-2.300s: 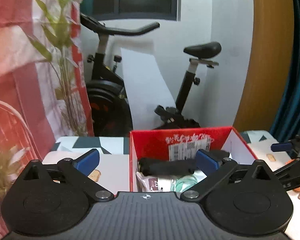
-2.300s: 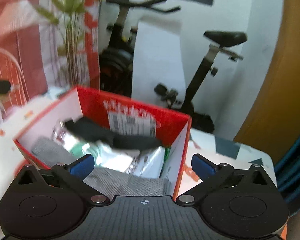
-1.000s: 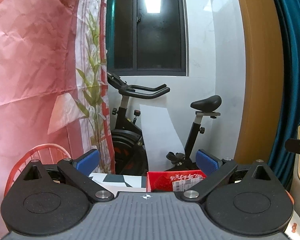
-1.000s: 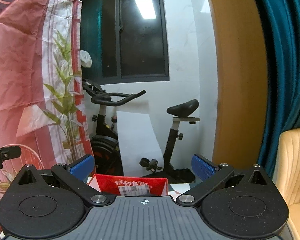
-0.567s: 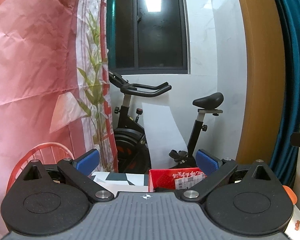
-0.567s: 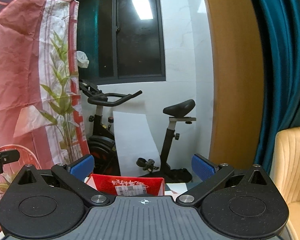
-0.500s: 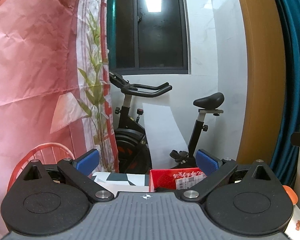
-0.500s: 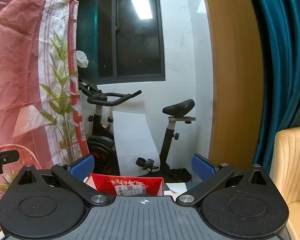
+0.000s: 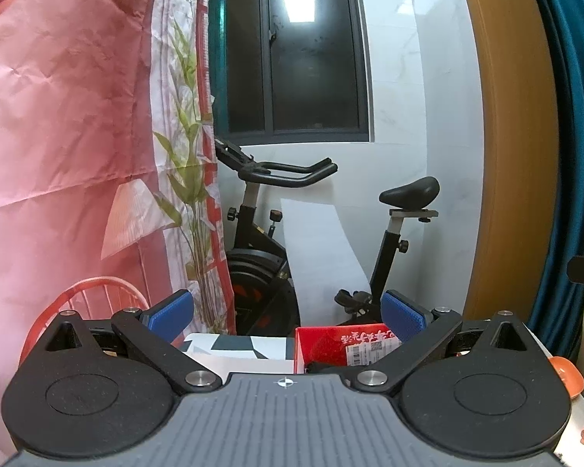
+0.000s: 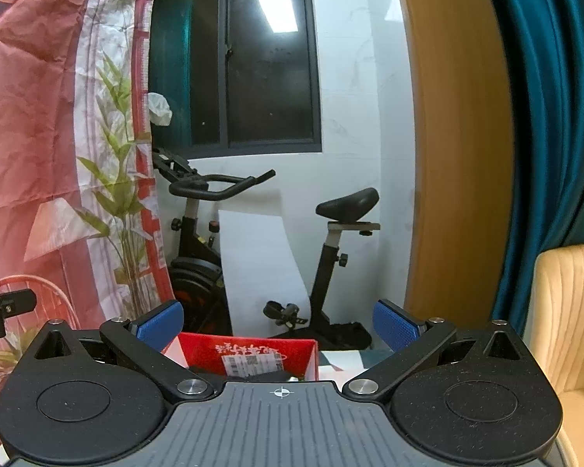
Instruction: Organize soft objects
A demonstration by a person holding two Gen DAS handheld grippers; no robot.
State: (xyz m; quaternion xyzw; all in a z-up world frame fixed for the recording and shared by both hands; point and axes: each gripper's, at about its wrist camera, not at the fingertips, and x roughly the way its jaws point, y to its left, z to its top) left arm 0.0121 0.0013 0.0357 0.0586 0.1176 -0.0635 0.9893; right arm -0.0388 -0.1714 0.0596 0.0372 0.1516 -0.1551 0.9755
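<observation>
Both grippers (image 9: 288,317) (image 10: 278,323) lifted off box (image 10: 249,354)

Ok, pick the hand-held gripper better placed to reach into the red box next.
Right, marginally. The red box sits centred between the open right hand-held gripper; it lies off-centre under the left hand-held gripper.

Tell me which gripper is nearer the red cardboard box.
Neither clearly: the left gripper and right gripper both hover open behind the red cardboard box, at similar range. It sits right of centre for the left, left of centre for the right.

A home room: an exercise bike (image 10: 253,257) by the window (image 10: 268,62), teal curtain (image 10: 545,116), cream armchair (image 10: 568,311).
</observation>
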